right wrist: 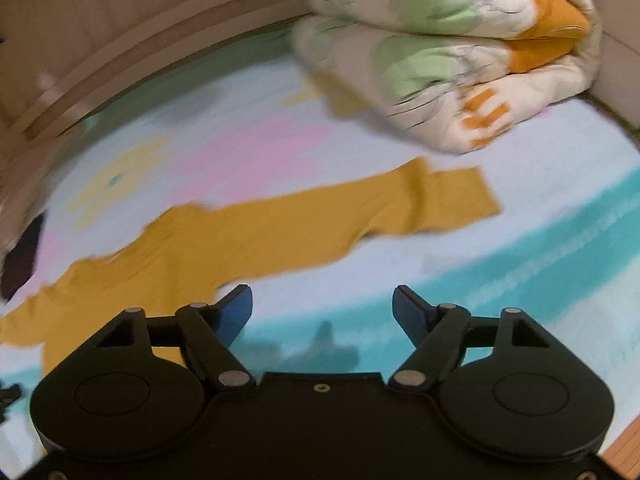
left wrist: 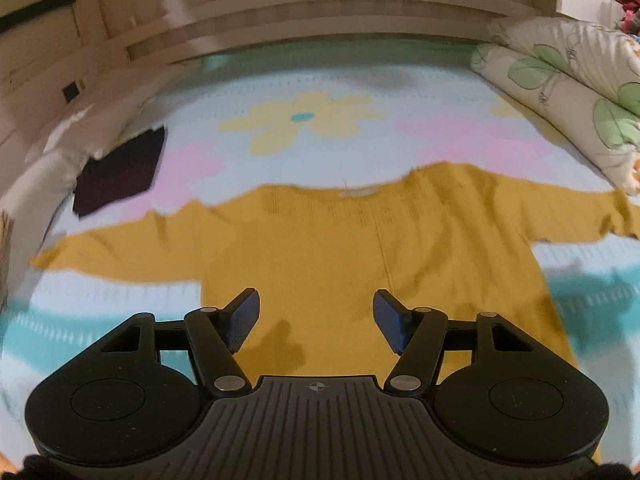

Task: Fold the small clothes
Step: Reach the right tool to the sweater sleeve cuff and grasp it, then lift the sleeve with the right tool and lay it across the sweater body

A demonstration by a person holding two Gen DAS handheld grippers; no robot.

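Mustard-yellow knit sweater [left wrist: 320, 248] lying flat on the pale blue flower-printed bedspread [left wrist: 320, 92], sleeves spread left and right. Left gripper [left wrist: 316, 320], jaws wide and empty, above the sweater's near body. Right gripper [right wrist: 322, 312], jaws wide and empty, over bare bedspread beside the right sleeve [right wrist: 400, 208]. Folded floral quilt [right wrist: 460, 48] at far right; dark folded garment [left wrist: 120, 172] at far left.

The sweater [left wrist: 320, 264] is plain mustard yellow. Under it, the bedspread [left wrist: 360, 92] is pale blue with yellow and pink flowers and teal bands. Beside the sweater, a folded dark maroon cloth [left wrist: 120, 172]. The quilt [right wrist: 448, 52] is cream with green and orange shapes.
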